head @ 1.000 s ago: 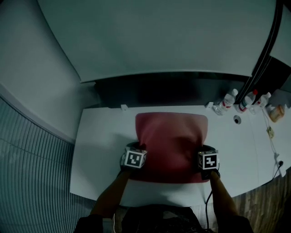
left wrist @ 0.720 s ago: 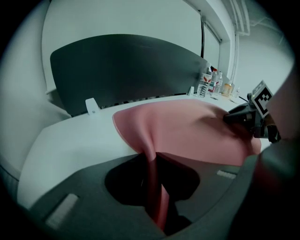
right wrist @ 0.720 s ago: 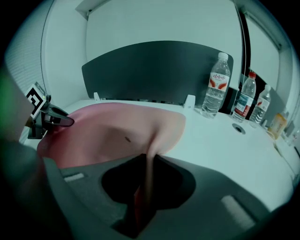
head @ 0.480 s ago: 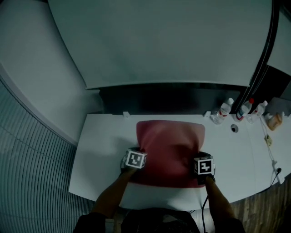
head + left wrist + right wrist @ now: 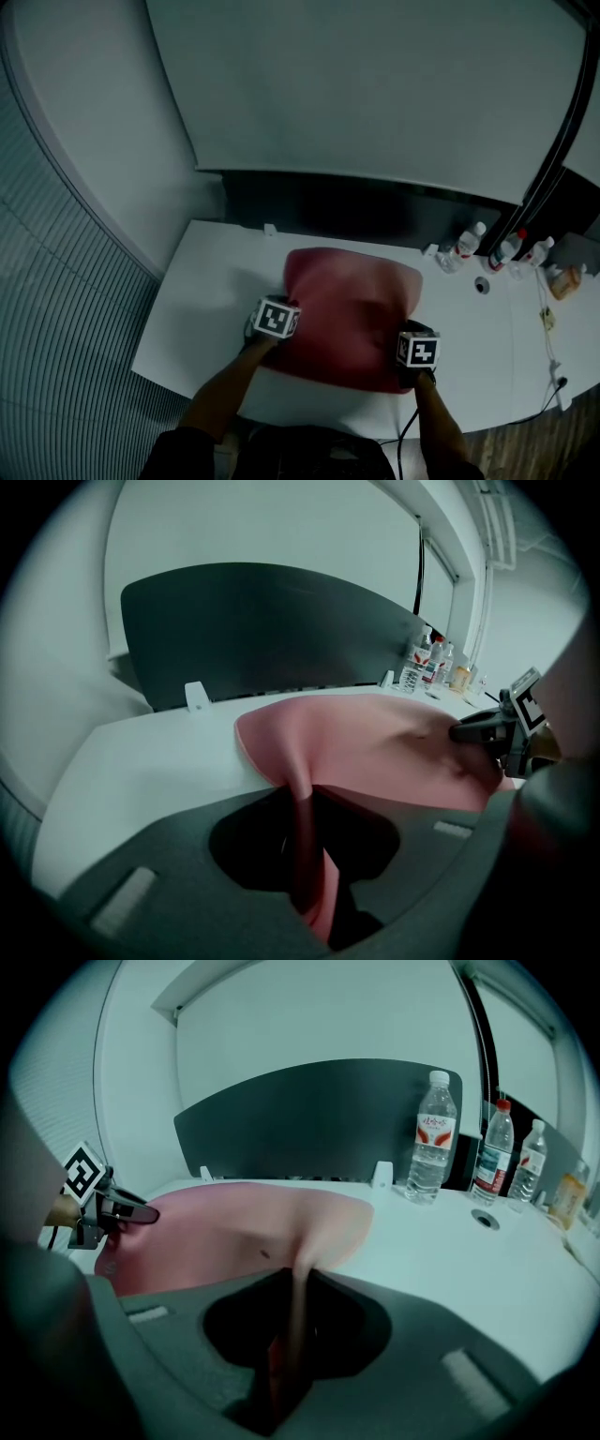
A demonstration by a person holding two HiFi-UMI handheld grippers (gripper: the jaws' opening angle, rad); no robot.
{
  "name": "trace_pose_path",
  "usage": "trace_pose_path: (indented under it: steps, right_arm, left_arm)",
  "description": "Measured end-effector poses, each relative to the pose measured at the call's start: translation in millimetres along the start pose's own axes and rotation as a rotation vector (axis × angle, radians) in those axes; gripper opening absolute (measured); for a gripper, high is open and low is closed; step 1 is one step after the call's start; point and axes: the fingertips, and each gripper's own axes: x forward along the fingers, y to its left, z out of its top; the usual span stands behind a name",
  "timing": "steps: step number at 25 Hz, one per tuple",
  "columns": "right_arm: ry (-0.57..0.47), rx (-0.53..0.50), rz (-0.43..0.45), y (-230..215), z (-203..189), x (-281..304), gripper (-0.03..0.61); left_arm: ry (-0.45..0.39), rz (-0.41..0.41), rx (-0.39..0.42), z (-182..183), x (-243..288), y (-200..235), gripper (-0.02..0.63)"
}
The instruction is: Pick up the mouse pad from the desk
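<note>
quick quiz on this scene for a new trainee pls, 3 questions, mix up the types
1. True or false: the left gripper and the right gripper are each shut on the mouse pad.
2. Where do the bottles stand? A) on the pad B) at the back right of the desk C) on the floor
3. Short answer: which edge of the pad do the jaws hold, the one near the person or the far one?

Key: 1 true; 2 B; 3 the near edge, with one gripper towards each end of it.
</note>
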Motion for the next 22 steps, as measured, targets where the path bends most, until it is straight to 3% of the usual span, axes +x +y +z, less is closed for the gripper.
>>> trace_pose_path:
  steps: [11, 22]
  right_arm:
    - [-0.075, -0.039, 0.101, 10, 32, -16, 0.058]
    - [-0.206, -0.103, 0.179, 10, 86, -52, 0.058]
  left_arm:
    - [-0.053, 0.04, -0.012, 13, -25, -7, 0.074]
    - [-0.212, 0.117, -0.054, 48, -75, -25, 0.074]
